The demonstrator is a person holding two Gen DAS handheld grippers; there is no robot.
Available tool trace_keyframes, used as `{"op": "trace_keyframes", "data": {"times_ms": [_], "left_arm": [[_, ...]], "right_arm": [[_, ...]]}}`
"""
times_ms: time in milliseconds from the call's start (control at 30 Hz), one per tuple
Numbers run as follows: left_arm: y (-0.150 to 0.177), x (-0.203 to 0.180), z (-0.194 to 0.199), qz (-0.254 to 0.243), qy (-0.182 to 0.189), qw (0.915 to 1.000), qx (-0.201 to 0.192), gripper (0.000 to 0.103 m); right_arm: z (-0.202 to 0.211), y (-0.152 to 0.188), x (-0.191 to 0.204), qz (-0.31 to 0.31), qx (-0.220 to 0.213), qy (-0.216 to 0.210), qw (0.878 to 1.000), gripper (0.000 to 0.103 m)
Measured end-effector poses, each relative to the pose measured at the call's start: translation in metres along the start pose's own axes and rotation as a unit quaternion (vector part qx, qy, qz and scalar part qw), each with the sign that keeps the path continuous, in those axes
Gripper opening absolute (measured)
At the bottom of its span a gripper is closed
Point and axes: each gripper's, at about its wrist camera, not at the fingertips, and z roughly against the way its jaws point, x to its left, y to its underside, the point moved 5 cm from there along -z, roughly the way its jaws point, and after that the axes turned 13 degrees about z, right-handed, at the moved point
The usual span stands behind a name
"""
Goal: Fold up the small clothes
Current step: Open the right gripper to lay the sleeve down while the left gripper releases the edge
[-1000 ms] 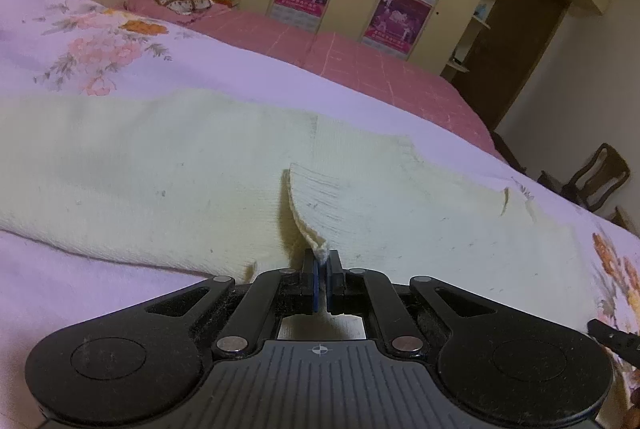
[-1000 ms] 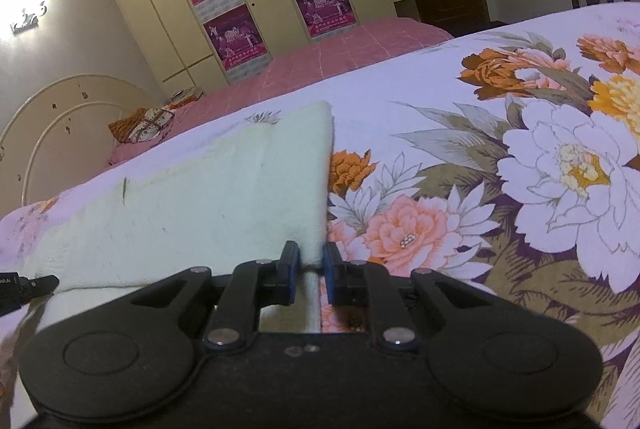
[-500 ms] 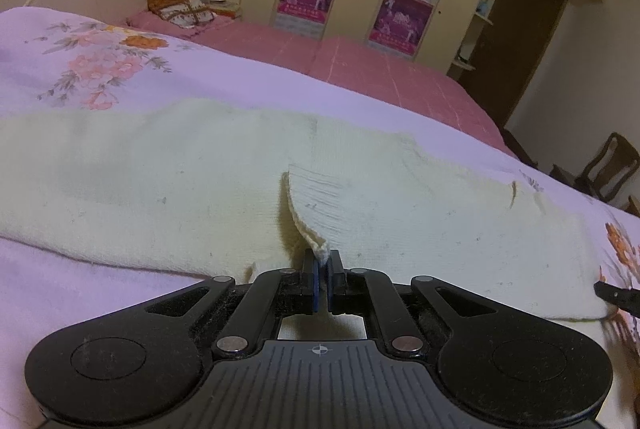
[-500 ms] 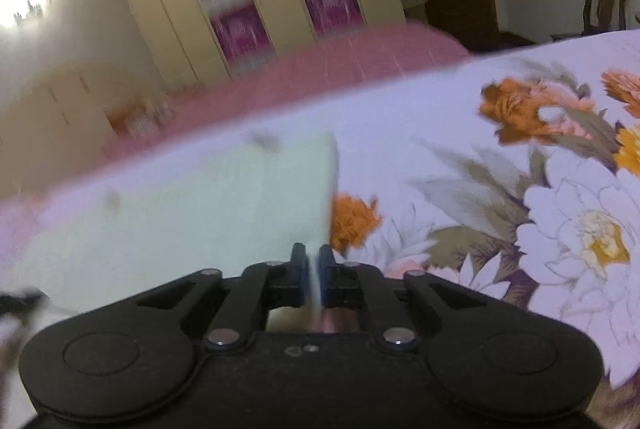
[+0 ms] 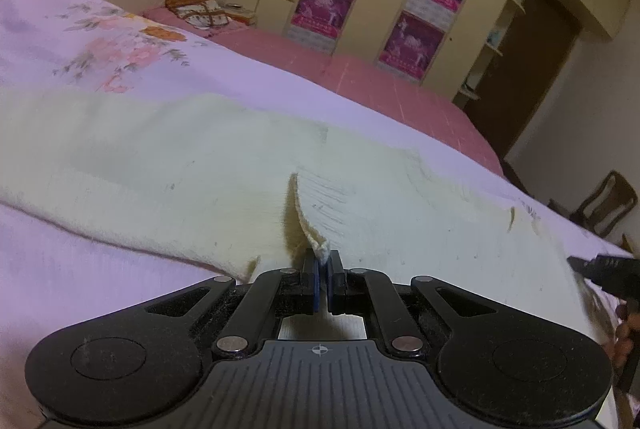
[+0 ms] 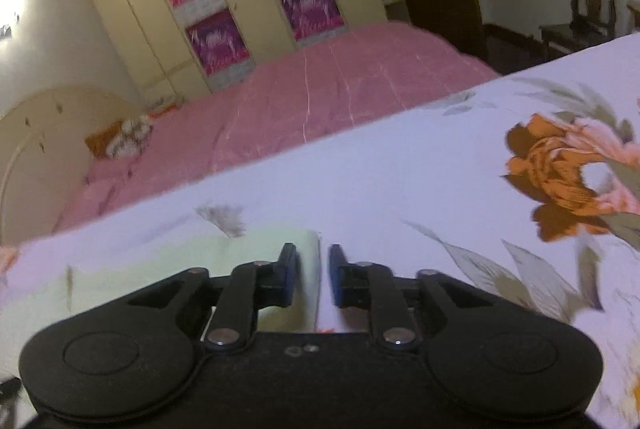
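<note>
Lying flat on the sheet (image 5: 60,289), the cream knit garment (image 5: 160,157) fills the middle of the left wrist view. Its long axis runs from the left edge of the frame down towards the lower right. At bottom centre a ribbed flap of it stands up on edge, and the left gripper (image 5: 323,263) is clenched on that flap's near corner. At the far right edge the dark tip of the right gripper (image 5: 592,266) reaches the garment's end. In the right wrist view the garment (image 6: 160,269) shows at lower left and ends in a straight edge at centre. The right gripper (image 6: 313,261) is released, its jaws apart. That edge shows in the gap, with no pad pressing on it.
</note>
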Motion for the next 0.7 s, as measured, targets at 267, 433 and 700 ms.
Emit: {"op": "trace_keyframes", "data": {"times_ms": [267, 433, 700], "left_arm": [[0.0, -0.001, 0.0, -0.005, -0.006, 1.0, -0.002, 0.005], [-0.001, -0.003, 0.0, -0.013, -0.01, 0.9999, 0.002, 0.005], [0.0, -0.006, 0.001, -0.022, -0.016, 0.9996, 0.001, 0.005]], "right_arm": [[0.003, 0.002, 0.009, 0.058, -0.007, 0.02, 0.998, 0.007], [0.007, -0.004, 0.015, 0.093, 0.0, 0.042, 0.995, 0.01], [0.037, 0.01, 0.028, 0.111, -0.021, 0.032, 0.993, 0.015]]}}
